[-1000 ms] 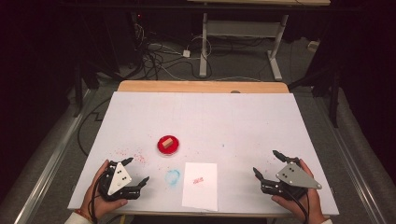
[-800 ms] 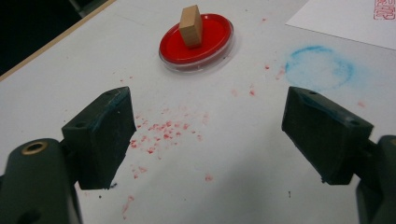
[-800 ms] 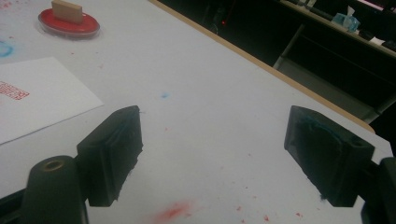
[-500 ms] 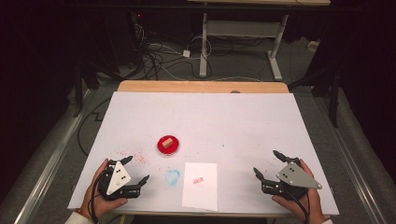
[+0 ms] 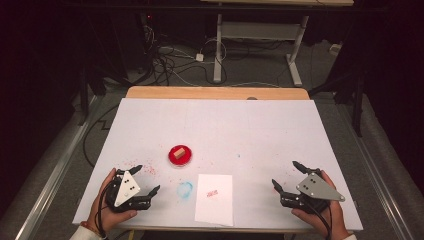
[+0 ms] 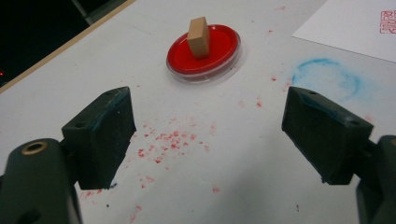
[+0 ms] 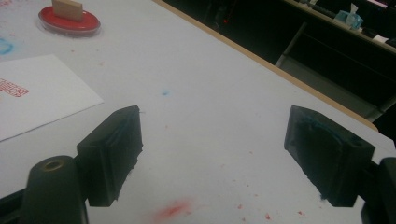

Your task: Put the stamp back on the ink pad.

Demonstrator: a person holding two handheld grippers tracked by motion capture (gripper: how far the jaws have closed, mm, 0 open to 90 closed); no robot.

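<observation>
A small wooden stamp block (image 5: pixel 179 150) (image 6: pixel 199 36) (image 7: pixel 67 8) stands on a round red ink pad (image 5: pixel 179 156) (image 6: pixel 205 53) (image 7: pixel 70 21) left of the table's middle. A white sheet of paper (image 5: pixel 214 198) (image 7: pixel 32 95) with a red stamp print (image 5: pixel 212 193) (image 7: pixel 12 87) (image 6: pixel 387 22) lies near the front edge. My left gripper (image 5: pixel 146 179) (image 6: pixel 210 135) rests open at the front left, its jaws wide apart with nothing between them, aimed at the pad. My right gripper (image 5: pixel 286 174) (image 7: pixel 212 151) rests open at the front right, holding nothing.
Red ink specks (image 6: pixel 168 140) and a blue ink ring (image 5: pixel 185 189) (image 6: pixel 329 77) mark the white table cover (image 5: pixel 240 130). A wooden table edge (image 5: pixel 215 93) runs along the far side. Cables and desk legs (image 5: pixel 218 45) stand on the floor beyond.
</observation>
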